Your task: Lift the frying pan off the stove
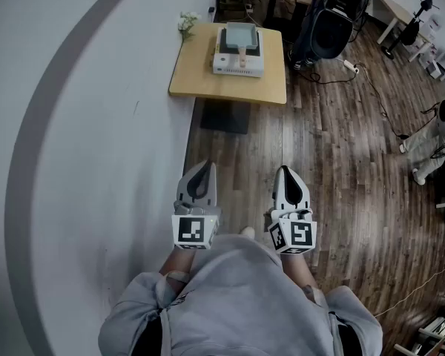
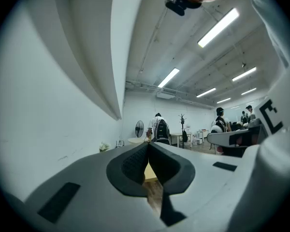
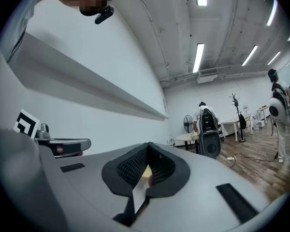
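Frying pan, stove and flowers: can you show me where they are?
frying pan (image 1: pixel 242 35): head view, on its grey inside.
stove (image 1: pixel 252 69): head view, on its white front.
flowers (image 1: pixel 187 22): head view, on the pale blossoms.

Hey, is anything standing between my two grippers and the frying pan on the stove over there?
Nothing visible does. Both the left gripper and right gripper are shut and empty, with only wood-plank floor between them and the square grey frying pan on the white stove.
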